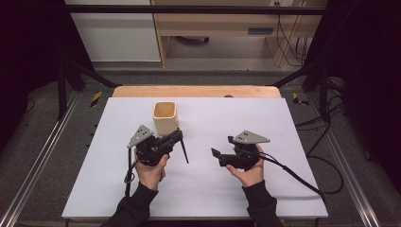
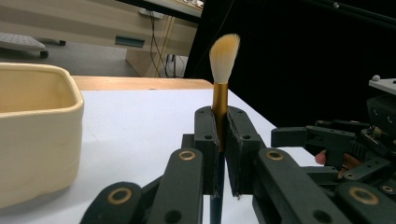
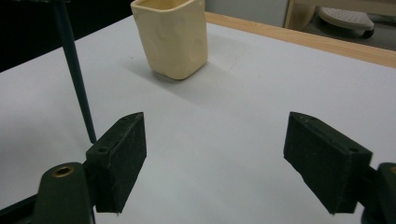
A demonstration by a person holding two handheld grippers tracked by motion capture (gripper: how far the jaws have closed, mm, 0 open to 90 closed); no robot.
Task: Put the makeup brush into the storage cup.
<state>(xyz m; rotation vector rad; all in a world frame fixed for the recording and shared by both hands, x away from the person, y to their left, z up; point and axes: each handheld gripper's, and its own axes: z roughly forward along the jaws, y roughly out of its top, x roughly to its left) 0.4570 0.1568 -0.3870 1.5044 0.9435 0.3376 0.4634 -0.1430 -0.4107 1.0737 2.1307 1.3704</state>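
Observation:
My left gripper (image 1: 178,135) is shut on a brush (image 1: 184,150) just right of a cream square cup (image 1: 165,118) on the white table top (image 1: 265,118). In the left gripper view the pads (image 2: 208,135) clamp the brush's gold ferrule, the pale bristles (image 2: 224,56) stand upward and the cup (image 2: 32,130) is at the left. The dark handle (image 3: 74,74) hangs down with its tip close to the table. My right gripper (image 1: 222,145) is held to the right, open, nothing between its jaws (image 3: 233,154). It faces the cup (image 3: 170,37).
A wooden strip (image 1: 196,91) borders the table's far edge. Black frame posts (image 1: 61,80) stand at both back corners. A cable (image 1: 293,175) trails from the right gripper across the table's right side. Wooden furniture (image 1: 213,23) stands beyond the table.

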